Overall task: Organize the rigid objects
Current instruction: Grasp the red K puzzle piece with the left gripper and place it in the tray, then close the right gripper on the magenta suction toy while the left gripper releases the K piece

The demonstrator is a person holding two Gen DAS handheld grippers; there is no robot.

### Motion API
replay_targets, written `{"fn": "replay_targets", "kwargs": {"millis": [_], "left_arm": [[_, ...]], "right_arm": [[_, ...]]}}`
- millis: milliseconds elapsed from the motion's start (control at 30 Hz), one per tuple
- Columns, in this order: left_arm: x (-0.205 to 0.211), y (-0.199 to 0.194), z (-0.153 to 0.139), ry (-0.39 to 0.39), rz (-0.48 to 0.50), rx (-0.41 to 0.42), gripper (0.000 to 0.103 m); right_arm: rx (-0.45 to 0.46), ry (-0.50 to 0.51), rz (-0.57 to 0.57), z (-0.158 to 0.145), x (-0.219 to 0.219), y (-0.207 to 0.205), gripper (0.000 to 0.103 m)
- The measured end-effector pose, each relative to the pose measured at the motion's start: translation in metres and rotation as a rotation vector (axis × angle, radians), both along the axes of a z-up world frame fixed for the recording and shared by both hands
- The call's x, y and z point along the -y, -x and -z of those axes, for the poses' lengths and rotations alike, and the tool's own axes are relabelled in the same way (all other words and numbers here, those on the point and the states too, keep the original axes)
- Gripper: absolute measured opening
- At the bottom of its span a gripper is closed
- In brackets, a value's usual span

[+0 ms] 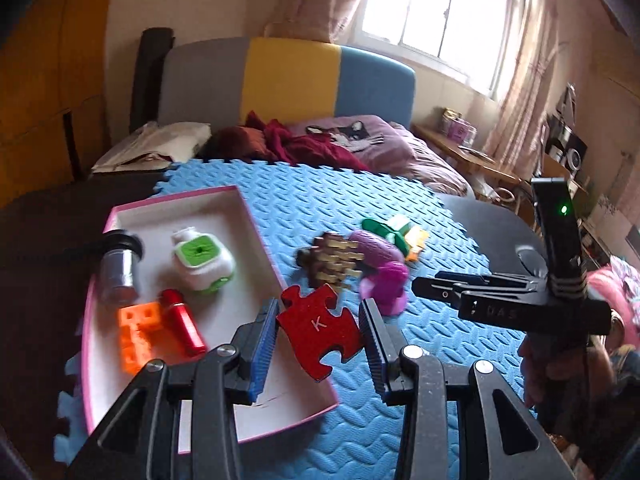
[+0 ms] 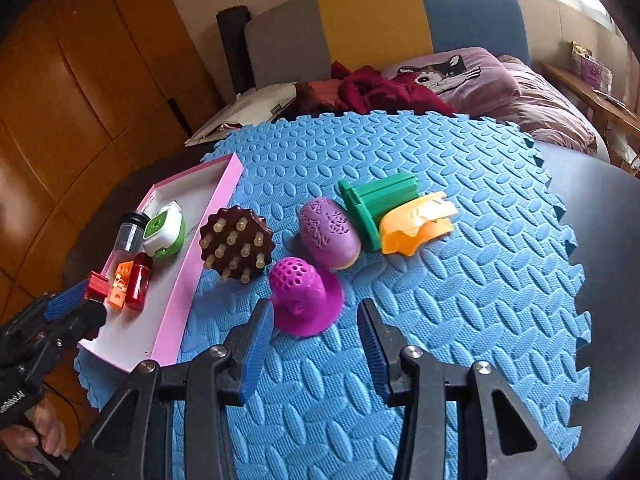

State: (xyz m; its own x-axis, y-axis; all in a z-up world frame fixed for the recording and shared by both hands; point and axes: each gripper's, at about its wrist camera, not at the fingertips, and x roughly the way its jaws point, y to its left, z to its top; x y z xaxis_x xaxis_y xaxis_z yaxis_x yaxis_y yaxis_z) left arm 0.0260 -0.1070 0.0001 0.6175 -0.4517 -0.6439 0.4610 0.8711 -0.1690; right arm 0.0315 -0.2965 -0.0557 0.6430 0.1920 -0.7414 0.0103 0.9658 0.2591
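Low in the left wrist frame, the left tool (image 1: 319, 330) pinches a red puzzle piece (image 1: 319, 330) marked K between its blue pads, held above the near right edge of a pink-rimmed box (image 1: 256, 222). At centre left, that box lies on the blue foam mat (image 1: 400, 208) and holds a clear vial with a black cap (image 1: 119, 266), a white and green cube (image 1: 202, 258), a red tube (image 1: 183, 320) and an orange block (image 1: 138, 334). At right, the right tool (image 1: 426, 282) reaches in sideways, its state unclear from this view.

Bottom centre of the right wrist frame, the right tool's fingers (image 2: 256, 350) are spread wide with nothing between them, just short of a magenta perforated cup (image 2: 306, 298). Above it on the mat lie a brown pegged massager (image 2: 237, 245), a purple oval piece (image 2: 329, 234), a green piece (image 2: 374, 206) and an orange piece (image 2: 416, 222). At lower left, the left tool holds the red piece over the box's near end.
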Motion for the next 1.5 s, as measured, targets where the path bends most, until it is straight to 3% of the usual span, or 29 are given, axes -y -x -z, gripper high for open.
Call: {"fn": "replay_targets", "kwargs": {"millis": [233, 267, 300, 533, 700, 1000, 1300, 1500], "left_arm": [[-0.057, -0.008, 0.002, 0.036, -0.126, -0.02, 0.042], [-0.064, -0.01, 0.003, 0.036, -0.146, -0.024, 0.042], [-0.071, -0.011, 0.004, 0.039, -0.162, -0.029, 0.042], [-0.12, -0.029, 0.01, 0.111, -0.265, -0.1, 0.042], [-0.123, -0.054, 0.003, 0.134, -0.282, -0.114, 0.042], [-0.091, -0.084, -0.006, 0.054, -0.258, -0.07, 0.042], [-0.079, -0.068, 0.006, -0.07, -0.274, -0.039, 0.042], [-0.079, -0.055, 0.009, -0.094, -0.285, -0.032, 0.042]], "right_arm": [[-0.026, 0.029, 0.041, 0.014, -0.016, -0.029, 0.043], [-0.032, 0.042, 0.043, 0.017, -0.019, -0.032, 0.035], [-0.024, 0.065, 0.052, 0.018, -0.021, -0.033, 0.034], [-0.002, 0.146, 0.063, 0.018, -0.025, -0.009, 0.033], [0.004, 0.175, 0.069, 0.02, -0.018, 0.009, 0.033], [0.003, 0.197, 0.072, 0.027, -0.018, 0.01, 0.033], [0.018, 0.23, 0.081, 0.029, -0.021, 0.01, 0.033], [0.018, 0.238, 0.094, 0.029, -0.021, 0.01, 0.033]]}}
